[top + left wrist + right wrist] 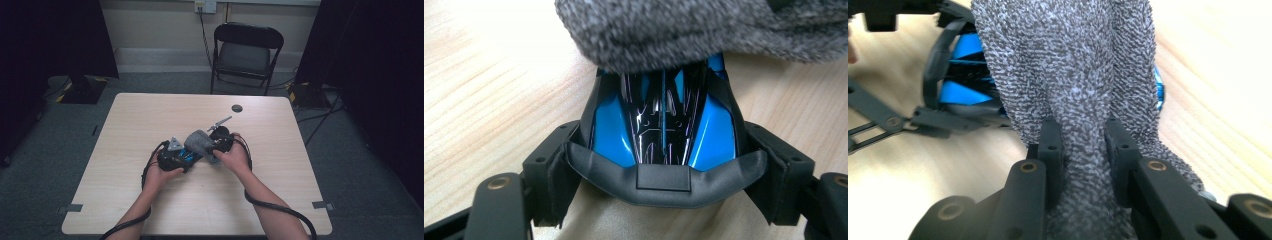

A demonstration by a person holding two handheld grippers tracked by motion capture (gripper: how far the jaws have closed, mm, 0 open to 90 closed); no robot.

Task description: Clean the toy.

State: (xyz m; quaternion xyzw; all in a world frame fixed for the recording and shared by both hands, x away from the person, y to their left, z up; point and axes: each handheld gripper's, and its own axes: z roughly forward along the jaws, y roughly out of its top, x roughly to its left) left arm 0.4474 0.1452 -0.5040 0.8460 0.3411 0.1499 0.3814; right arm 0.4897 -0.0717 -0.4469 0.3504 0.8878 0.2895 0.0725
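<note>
Your left gripper [176, 159] sits near the middle of the surface [150, 200], its jaws clamped on the two sides of the blue-and-black toy car [663, 127]. In the left gripper view, the car's glossy body carries thin pale stripes; no brand, label or writing can be read on it. Your right gripper [216, 146] lies just to the right, touching the same cluster, its jaws pinched tight on a gathered fold of the grey knitted cloth [1083, 90]. The cloth drapes over the far end of the car and rests in contact with it. Farther off on the surface, a small dark round disc [237, 108] lies apart from both grippers. Beyond the far edge stands a black folding chair [246, 52].
</note>
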